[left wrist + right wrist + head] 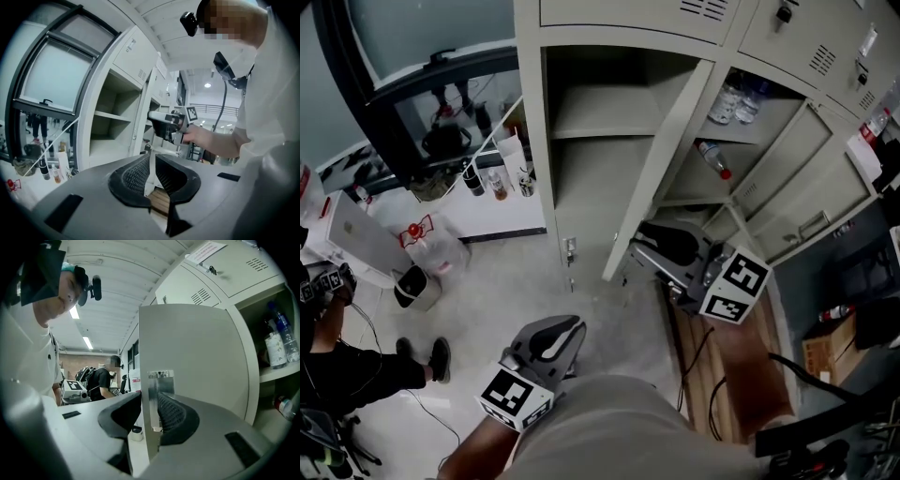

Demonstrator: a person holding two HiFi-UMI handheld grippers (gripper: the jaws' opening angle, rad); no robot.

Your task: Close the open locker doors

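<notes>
A grey bank of lockers (609,112) has one tall door (661,169) swung out toward me; the compartment behind it is empty. My right gripper (641,241) straddles that door's free edge low down. In the right gripper view the door (197,357) fills the middle, and the right gripper (151,413) has a pad pressed on each side of the edge, just below the metal latch plate (160,374). A second door (806,202) further right also stands open. My left gripper (567,328) hangs lower left, apart from the lockers. Its jaws (151,159) show a narrow gap with nothing in it.
Water bottles (736,98) and a red-capped bottle (714,159) lie in the right-hand locker. A white bin (417,286) and a bag sit on the floor at left, near a seated person's legs (356,370). Cables cross a wooden strip (722,366) by the locker base.
</notes>
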